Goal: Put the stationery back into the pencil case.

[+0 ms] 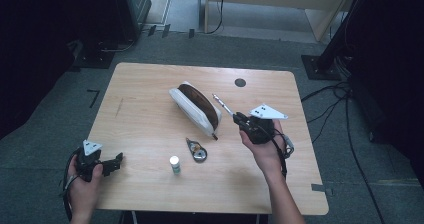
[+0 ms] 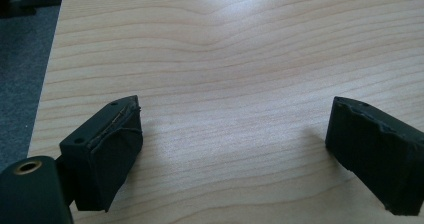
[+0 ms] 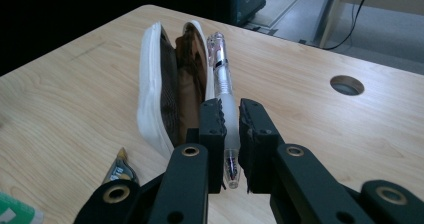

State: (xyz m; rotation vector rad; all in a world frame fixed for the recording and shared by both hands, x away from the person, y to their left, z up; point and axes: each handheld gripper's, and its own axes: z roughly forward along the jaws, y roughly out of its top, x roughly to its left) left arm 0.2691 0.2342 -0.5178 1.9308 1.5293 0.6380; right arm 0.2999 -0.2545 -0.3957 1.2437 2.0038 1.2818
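A clear pen (image 3: 223,81) sticks forward out of my right gripper (image 3: 230,115), whose jaws are shut on its lower barrel. In the high view the pen (image 1: 221,103) points up and left from the right gripper (image 1: 237,117), raised above the table beside a white pencil case (image 1: 194,109). The pencil case (image 3: 165,91) lies unzipped, its brown lining showing. My left gripper (image 2: 232,144) stands open over bare wood, nothing between its pads. In the high view the left gripper (image 1: 118,160) rests at the table's front left corner.
A small white-capped tube (image 1: 174,164) and a round metal item (image 1: 196,150) lie near the front middle of the wooden table (image 1: 145,129). A cable hole (image 1: 240,82) is at the back. Dark stands and cables ring the table on the floor.
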